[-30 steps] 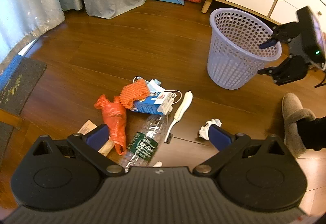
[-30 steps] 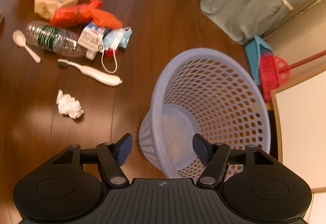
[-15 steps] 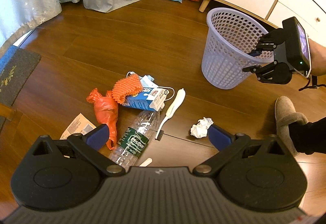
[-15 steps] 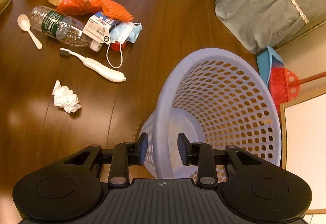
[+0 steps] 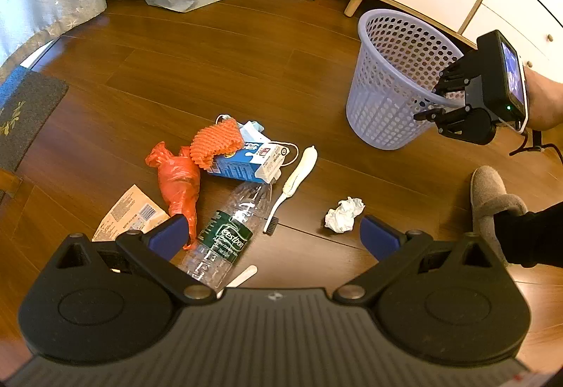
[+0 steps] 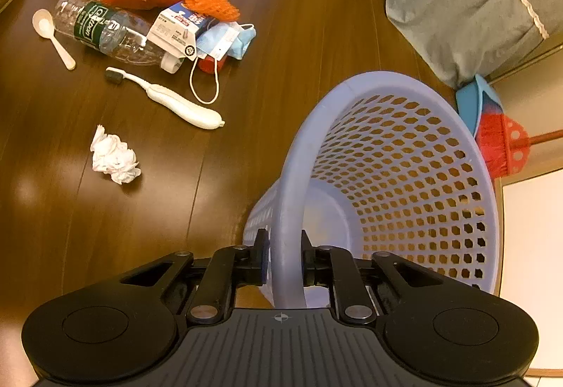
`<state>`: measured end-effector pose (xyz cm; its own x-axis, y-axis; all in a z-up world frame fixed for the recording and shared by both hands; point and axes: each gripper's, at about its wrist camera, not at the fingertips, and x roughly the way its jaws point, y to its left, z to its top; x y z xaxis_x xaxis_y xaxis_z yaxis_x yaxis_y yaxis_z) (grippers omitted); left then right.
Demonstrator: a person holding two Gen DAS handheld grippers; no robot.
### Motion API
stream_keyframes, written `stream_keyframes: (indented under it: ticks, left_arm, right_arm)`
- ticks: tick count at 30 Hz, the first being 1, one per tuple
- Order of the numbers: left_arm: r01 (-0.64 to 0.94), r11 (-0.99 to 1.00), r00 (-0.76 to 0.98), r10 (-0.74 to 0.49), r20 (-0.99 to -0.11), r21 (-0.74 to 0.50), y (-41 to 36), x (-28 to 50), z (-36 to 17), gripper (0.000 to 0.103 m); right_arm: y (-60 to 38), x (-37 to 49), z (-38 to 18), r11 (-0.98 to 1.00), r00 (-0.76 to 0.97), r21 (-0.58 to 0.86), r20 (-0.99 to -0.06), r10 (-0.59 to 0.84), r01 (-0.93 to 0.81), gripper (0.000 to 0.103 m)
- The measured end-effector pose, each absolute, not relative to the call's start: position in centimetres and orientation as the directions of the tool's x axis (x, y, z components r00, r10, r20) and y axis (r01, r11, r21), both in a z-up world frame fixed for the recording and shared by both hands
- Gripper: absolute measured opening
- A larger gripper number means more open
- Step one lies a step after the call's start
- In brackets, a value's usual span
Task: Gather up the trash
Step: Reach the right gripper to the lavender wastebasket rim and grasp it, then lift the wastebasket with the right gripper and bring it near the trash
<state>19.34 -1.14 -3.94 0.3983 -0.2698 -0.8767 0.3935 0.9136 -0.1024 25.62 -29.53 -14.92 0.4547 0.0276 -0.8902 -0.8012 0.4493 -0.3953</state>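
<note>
Two tools | right tool clamps basket rim | left tool spread above tissue

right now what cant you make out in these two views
- Plastic spoon, left wrist view: only the handle tip shows; the left gripper body covers its bowl.
- Red object beneath the face mask, right wrist view: mostly covered, cannot identify it.
- Basket rim, right wrist view: the right gripper hides the rim's near part below its fingers.
- Paper packet print, left wrist view: too small to read.
</note>
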Motion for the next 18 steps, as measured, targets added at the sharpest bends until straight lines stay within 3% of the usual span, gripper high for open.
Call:
stream_keyframes:
  ticks: [18]
  left_arm:
    - [0.387,0.915,0.379,-0.271,-0.885,-0.114,-1.1,18.9,-4.7,0.102]
  right_arm:
    - [-25.3,14.6,-21.7,-0.034,0.666,-0.666,-0.741,-0.08,-0.745,0.011]
